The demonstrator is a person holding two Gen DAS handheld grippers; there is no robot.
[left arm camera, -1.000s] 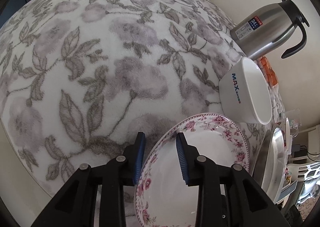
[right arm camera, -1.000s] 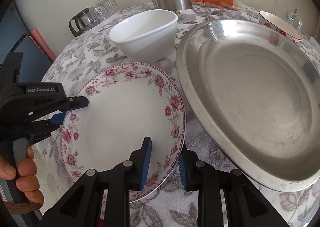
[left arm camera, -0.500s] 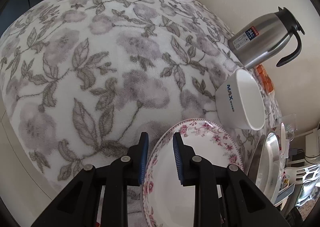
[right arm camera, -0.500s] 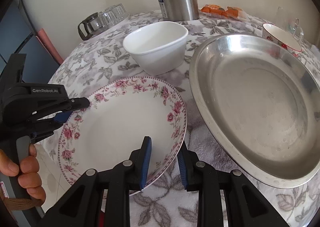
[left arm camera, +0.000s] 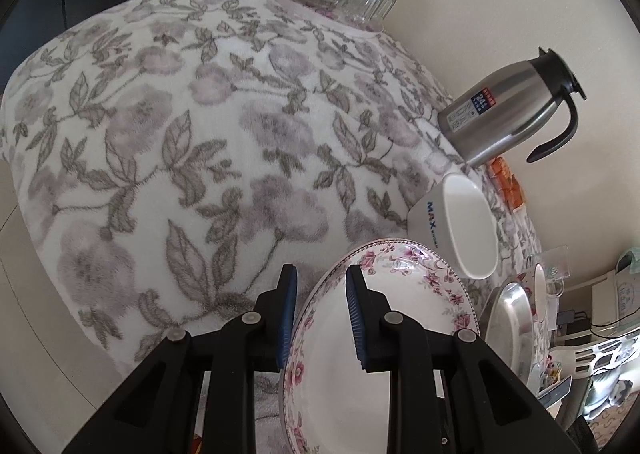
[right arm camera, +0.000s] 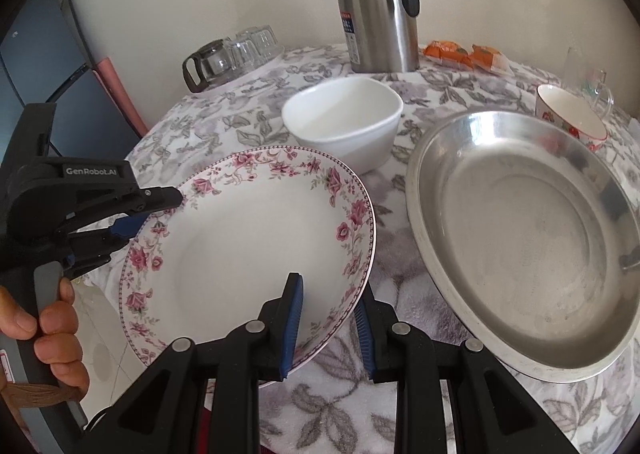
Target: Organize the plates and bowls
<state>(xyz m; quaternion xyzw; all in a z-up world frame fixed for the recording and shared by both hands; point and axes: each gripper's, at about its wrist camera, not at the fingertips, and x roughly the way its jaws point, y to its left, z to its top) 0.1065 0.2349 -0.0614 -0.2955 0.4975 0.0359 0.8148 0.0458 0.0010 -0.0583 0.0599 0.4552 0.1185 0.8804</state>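
A white plate with a pink flower rim (right arm camera: 248, 238) is held above the table, tilted. My right gripper (right arm camera: 328, 328) is shut on its near rim. My left gripper (left arm camera: 320, 318), also in the right wrist view (right arm camera: 160, 210), is shut on its left rim. The plate also shows in the left wrist view (left arm camera: 384, 334). A white square bowl (right arm camera: 344, 126) stands behind the plate; it shows in the left wrist view too (left arm camera: 460, 226). A large steel dish (right arm camera: 528, 234) lies to the right. A small flowered bowl (right arm camera: 572, 118) stands behind it.
A steel thermos jug (right arm camera: 376, 2) stands at the back. A glass pot and glasses (right arm camera: 232, 54) sit at the back left. Orange packets (right arm camera: 464, 54) lie at the back right. The flowered tablecloth (left arm camera: 180, 134) has bare room on the left.
Both grippers have raised the plate off the table and drawn it back toward me; the bowl and steel dish have stayed put.
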